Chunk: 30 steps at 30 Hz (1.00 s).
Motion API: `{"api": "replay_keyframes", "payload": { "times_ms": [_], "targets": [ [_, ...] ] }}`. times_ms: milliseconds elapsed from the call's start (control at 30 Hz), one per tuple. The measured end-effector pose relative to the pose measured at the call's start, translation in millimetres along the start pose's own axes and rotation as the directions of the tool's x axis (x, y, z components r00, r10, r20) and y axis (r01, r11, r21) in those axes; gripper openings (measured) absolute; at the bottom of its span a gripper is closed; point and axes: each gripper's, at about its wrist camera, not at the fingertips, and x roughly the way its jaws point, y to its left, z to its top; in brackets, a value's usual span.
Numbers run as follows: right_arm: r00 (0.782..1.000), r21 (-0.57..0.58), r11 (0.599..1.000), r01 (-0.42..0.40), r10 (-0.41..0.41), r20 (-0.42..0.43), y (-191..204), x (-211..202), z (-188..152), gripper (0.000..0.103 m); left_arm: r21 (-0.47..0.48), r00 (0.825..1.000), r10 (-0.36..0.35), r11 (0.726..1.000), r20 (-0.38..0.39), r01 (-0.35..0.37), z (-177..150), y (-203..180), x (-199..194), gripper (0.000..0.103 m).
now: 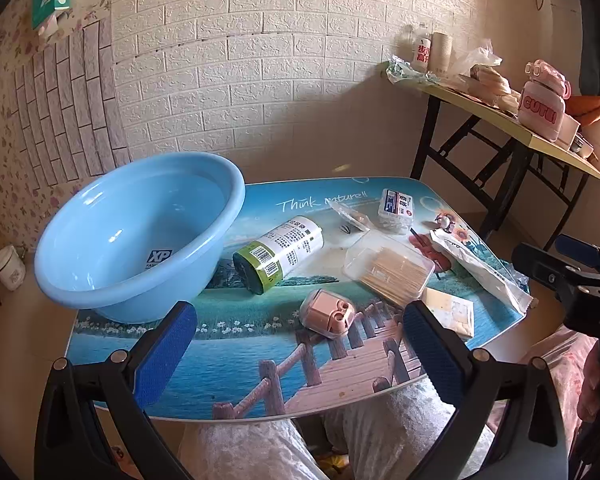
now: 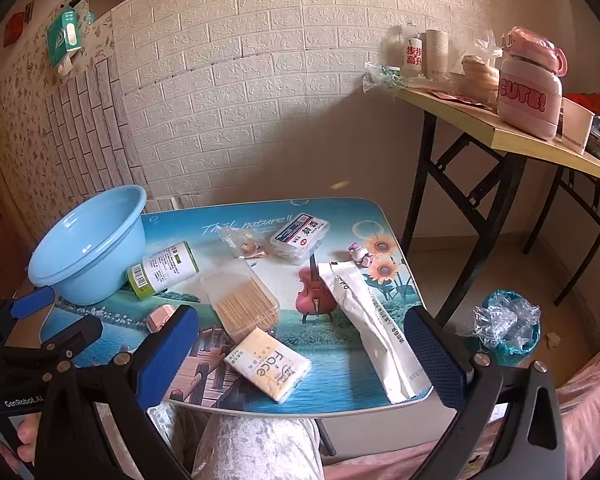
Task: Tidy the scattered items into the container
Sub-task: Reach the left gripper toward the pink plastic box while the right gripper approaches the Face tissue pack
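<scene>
- You are holding the left gripper over the near edge of the table, its blue pads standing wide apart with nothing between them.
- You are holding the right gripper the same way, pads spread wide and gripping nothing, tilted down toward the table.
- The basin is sitting empty at the table's far left corner, partly overhanging the left edge.
- The roll is lying on its side just right of the basin, its green end nearly touching the basin's wall.
- The pink case is resting nearer to you than the roll, to the right of the basin and apart from it.
- The toothpick box is lying right of the roll, well apart from the basin.
- The tissue pack is lying near the front edge, just this side of the toothpick box, far right of the basin.
- The white packet is stretching along the table's right side, its near end overhanging the front edge, farthest from the basin.
- The swab box and a clear bag are lying toward the far edge, right of the basin.
- A small toy is sitting beyond the packet's far end.
- Your knees are showing under the table's near edge.
</scene>
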Motion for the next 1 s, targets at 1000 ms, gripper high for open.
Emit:
{"api": "replay_keyframes", "payload": {
  "times_ms": [1000],
  "targets": [
    [0.985, -0.125, 0.977, -0.171, 0.167, -0.039, -6.1, 15.2, -11.3, 0.1, 0.159, 0.985, -0.166, 0.972, -0.045, 0.171, -4.4, -6.3, 25.0, 0.103]
  ]
}}
